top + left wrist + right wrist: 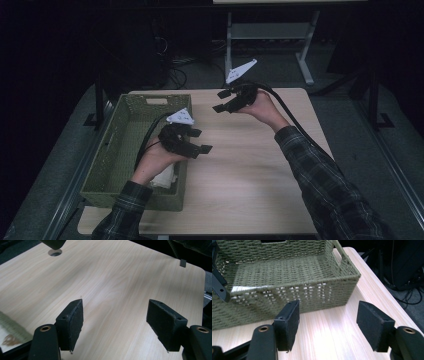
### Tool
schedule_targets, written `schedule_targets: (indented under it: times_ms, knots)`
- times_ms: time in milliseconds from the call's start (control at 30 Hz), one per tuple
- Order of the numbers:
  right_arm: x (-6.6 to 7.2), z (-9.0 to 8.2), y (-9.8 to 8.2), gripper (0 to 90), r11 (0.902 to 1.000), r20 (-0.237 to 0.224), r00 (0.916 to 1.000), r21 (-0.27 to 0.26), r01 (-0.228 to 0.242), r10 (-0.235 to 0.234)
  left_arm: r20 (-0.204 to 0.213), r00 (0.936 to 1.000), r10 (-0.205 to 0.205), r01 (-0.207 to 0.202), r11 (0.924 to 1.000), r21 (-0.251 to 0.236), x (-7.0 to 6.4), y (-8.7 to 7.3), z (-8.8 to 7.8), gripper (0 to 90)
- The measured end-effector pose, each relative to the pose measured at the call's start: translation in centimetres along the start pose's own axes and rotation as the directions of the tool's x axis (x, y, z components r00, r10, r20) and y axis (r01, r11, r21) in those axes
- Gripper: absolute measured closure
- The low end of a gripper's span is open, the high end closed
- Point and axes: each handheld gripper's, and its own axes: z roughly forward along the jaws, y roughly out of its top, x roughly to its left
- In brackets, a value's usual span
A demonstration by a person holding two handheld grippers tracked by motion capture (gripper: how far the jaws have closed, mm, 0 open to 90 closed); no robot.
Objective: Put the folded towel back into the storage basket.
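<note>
A green woven basket (125, 145) stands along the left side of the wooden table (250, 165), with something white (164, 177) lying at its near end. My left gripper (201, 140) hovers beside the basket's right wall, pointing right. Its jaws are open over bare wood, as the left gripper view (115, 307) shows. My right gripper (220, 100) is near the far edge of the table and points left toward the basket. In the right gripper view (328, 305) its jaws stand open with nothing between them, facing the basket's (287, 277) side wall.
The table's rounded corners and edges drop off to a dark floor. A round cable hole (55, 252) sits in the tabletop. A white desk frame (270, 35) and cables (175, 75) lie beyond the far edge. Bare wood stretches between the two hands.
</note>
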Motion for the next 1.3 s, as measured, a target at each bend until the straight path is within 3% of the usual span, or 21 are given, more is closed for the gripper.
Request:
schedule_targets:
  times_ms: [233,700,1000,1300]
  knots:
    - [0.4,-1.8,-2.2,30.4,1.0000,0.025,0.9997,-0.001,-0.001,0.001,-0.007,0.9998,-0.017,0.017,0.9998,-0.004,-1.5,0.7,2.4,27.8]
    - [1.0,-3.6,-6.3,20.0,0.9985,0.085,0.9948,-0.005,-0.055,0.055,-0.012,0.9996,0.026,-0.026,0.9995,0.019,-4.3,0.8,5.9,21.8]
    - [1.1,-4.8,-9.8,13.9,0.9941,0.136,0.9849,0.001,-0.108,0.107,-0.026,0.9974,0.067,-0.066,0.9970,0.041,-6.8,-0.2,8.8,19.4]
    - [1.2,-5.7,-12.7,12.6,0.9892,0.160,0.9763,-0.003,-0.147,0.145,0.001,0.9980,0.064,-0.063,0.9972,0.040,-7.3,-1.7,10.8,18.6]
